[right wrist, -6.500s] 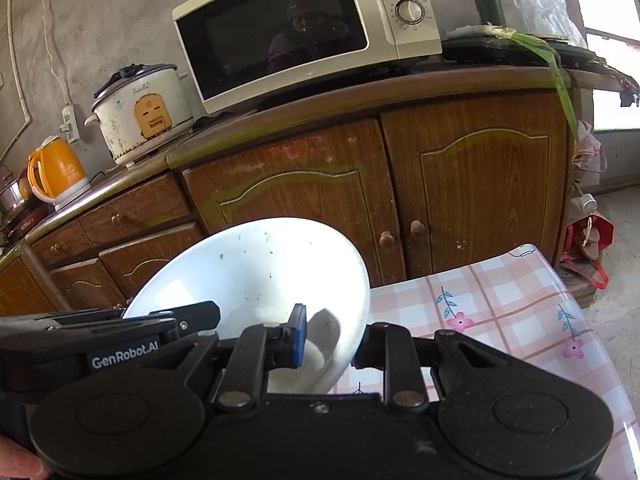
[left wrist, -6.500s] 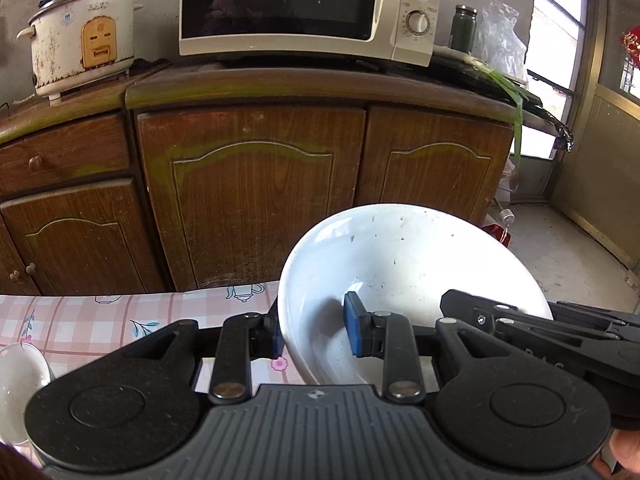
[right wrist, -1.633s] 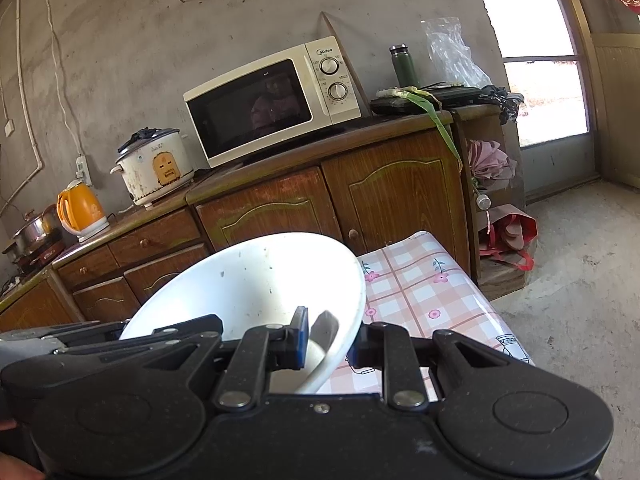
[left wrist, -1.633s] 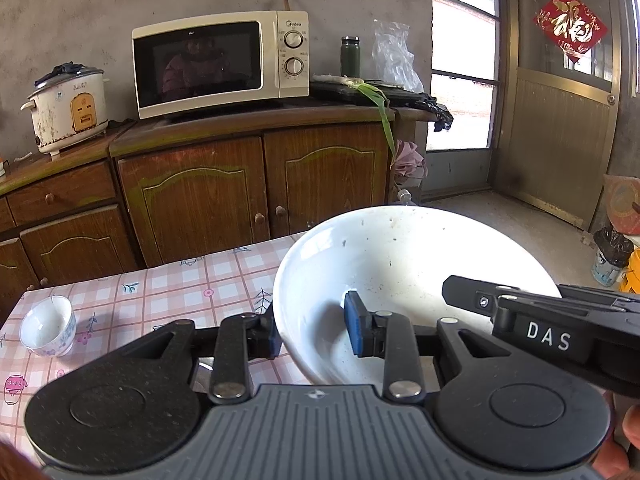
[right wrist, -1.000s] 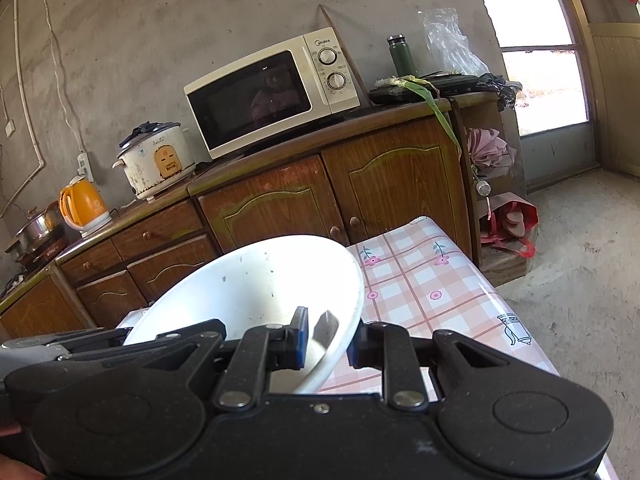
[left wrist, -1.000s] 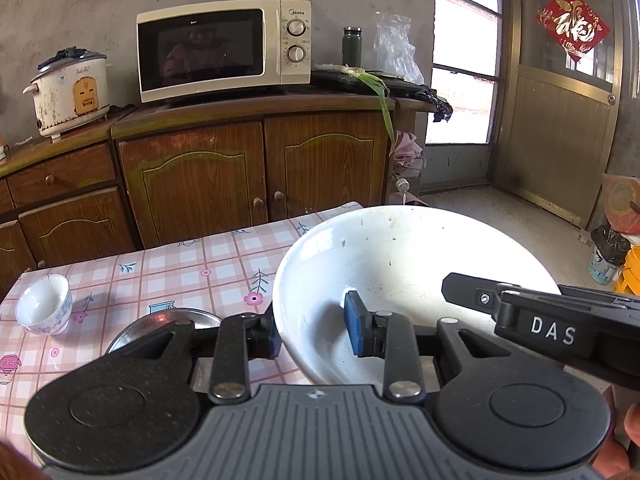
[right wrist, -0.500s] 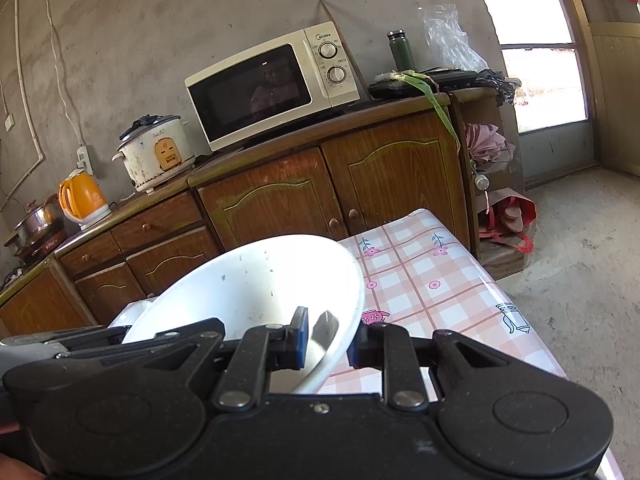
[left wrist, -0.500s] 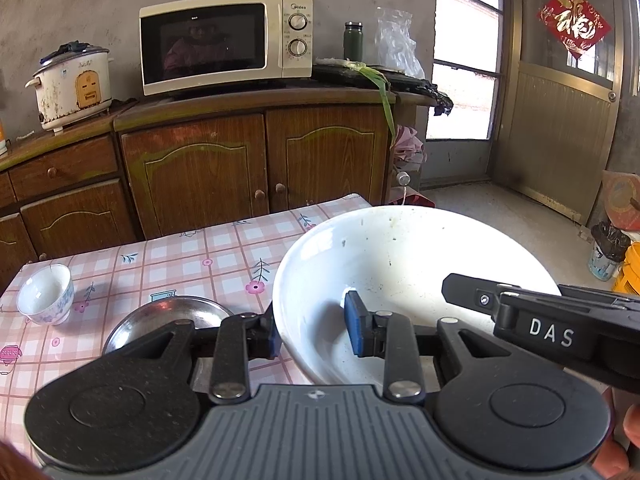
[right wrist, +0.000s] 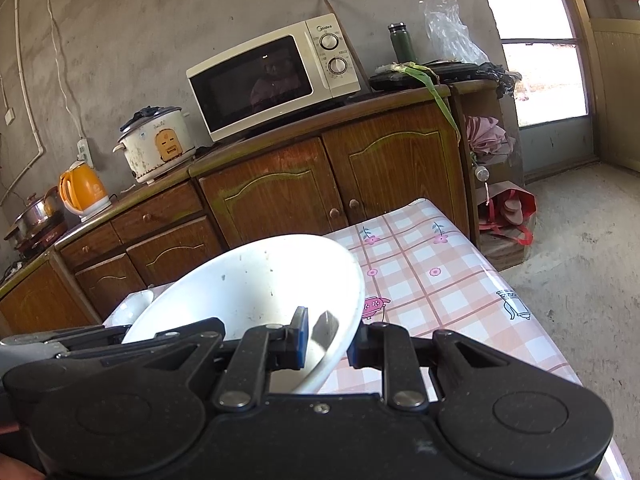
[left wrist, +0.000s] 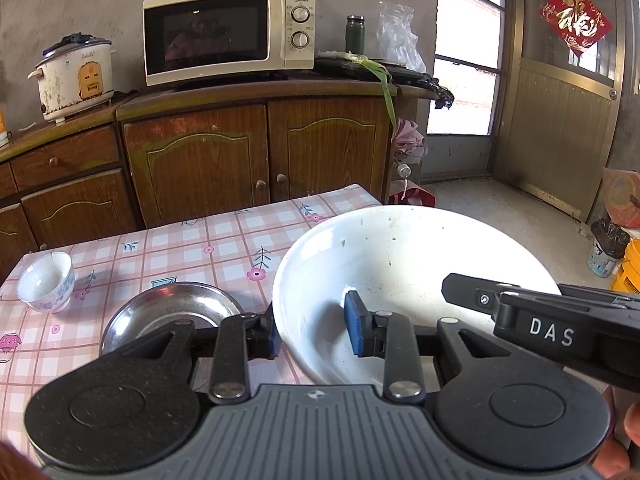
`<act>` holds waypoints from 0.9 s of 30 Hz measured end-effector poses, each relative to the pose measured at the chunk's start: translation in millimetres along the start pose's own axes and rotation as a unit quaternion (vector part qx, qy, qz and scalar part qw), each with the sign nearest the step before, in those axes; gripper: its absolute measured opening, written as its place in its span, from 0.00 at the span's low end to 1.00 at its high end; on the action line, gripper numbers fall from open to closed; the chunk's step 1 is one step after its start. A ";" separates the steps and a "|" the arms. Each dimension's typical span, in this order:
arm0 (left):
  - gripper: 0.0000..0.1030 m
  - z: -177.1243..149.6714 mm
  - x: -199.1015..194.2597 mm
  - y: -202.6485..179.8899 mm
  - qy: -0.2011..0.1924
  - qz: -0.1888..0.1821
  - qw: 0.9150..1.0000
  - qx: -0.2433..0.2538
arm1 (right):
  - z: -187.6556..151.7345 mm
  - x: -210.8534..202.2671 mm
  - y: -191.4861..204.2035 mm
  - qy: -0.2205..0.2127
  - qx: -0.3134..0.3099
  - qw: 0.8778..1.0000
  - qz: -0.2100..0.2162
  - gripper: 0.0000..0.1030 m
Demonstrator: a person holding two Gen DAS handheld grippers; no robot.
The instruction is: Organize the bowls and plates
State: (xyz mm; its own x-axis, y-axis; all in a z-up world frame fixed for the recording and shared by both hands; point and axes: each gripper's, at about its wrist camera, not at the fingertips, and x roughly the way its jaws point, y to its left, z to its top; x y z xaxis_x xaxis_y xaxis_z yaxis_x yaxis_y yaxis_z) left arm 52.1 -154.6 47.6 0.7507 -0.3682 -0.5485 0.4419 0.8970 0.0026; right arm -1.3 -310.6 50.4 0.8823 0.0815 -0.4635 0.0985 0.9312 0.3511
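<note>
While both grippers clamp the white bowl [left wrist: 400,256]

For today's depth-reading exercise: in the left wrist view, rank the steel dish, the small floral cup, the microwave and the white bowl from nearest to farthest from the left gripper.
1. White bowl: clamped in the left gripper, at its tips.
2. Steel dish: on the table, just left of the fingers.
3. Small floral cup: table's far left.
4. Microwave: on the cabinet by the wall.

The left claw [left wrist: 314,334] hides part of the steel bowl [left wrist: 168,312].
</note>
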 end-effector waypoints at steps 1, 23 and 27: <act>0.30 -0.1 0.2 0.4 0.001 0.000 1.000 0.000 | -0.6 0.2 0.1 0.001 0.000 1.000 0.000 0.24; 0.30 -17.7 1.3 9.3 0.020 0.003 1.000 -0.011 | -21.9 3.2 5.9 0.023 -0.005 1.000 0.001 0.24; 0.30 -20.3 0.8 10.3 0.022 0.004 1.000 -0.012 | -24.0 4.5 6.7 0.026 -0.005 1.000 0.003 0.24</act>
State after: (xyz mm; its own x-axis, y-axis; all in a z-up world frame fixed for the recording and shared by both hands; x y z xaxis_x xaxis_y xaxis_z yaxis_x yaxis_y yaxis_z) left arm 47.3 -140.7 30.2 0.7316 -0.3512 -0.5843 0.4245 0.9053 -0.0126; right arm -7.8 -295.4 31.2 0.8572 0.1046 -0.5043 0.0896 0.9339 0.3461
